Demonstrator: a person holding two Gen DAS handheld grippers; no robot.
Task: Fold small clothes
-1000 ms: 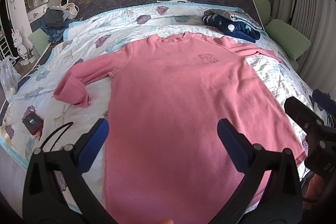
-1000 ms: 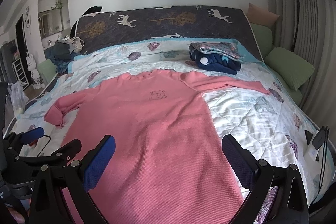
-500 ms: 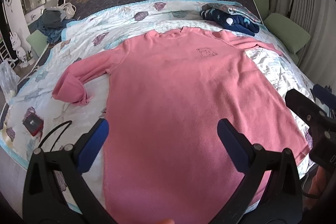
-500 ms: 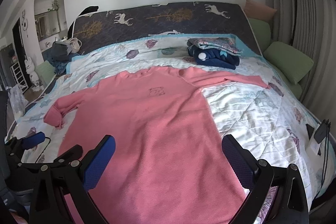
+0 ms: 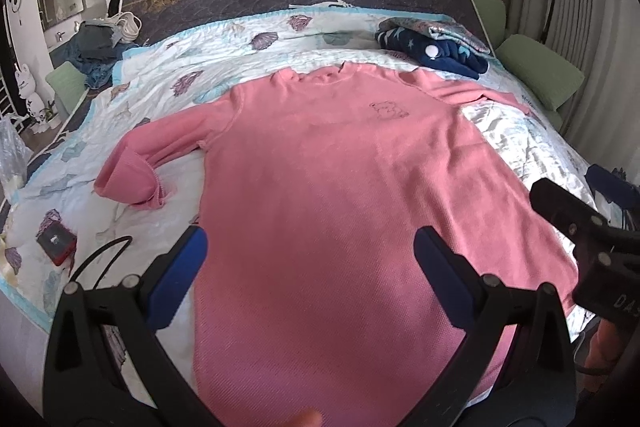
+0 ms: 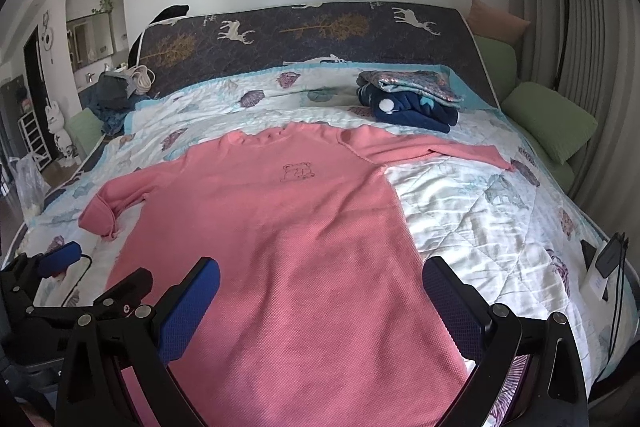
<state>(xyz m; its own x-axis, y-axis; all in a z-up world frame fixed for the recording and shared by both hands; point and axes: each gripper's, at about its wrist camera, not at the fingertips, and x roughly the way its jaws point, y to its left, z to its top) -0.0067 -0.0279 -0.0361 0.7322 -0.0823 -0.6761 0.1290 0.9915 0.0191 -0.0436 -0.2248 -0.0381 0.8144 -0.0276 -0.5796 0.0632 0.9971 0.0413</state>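
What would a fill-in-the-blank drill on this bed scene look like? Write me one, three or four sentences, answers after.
1. The shirt spread flat on the quilt is ____ in colour.
2. The left gripper and the right gripper both have their jaws ____.
3. The small outline printed on the shirt's chest shows a ____.
4. The folded clothes near the headboard lie on the shirt's ____ side in both views.

Missing words: pink; open; bear; right

Black gripper frames, silver screws, blue-padded fingers (image 5: 176, 283).
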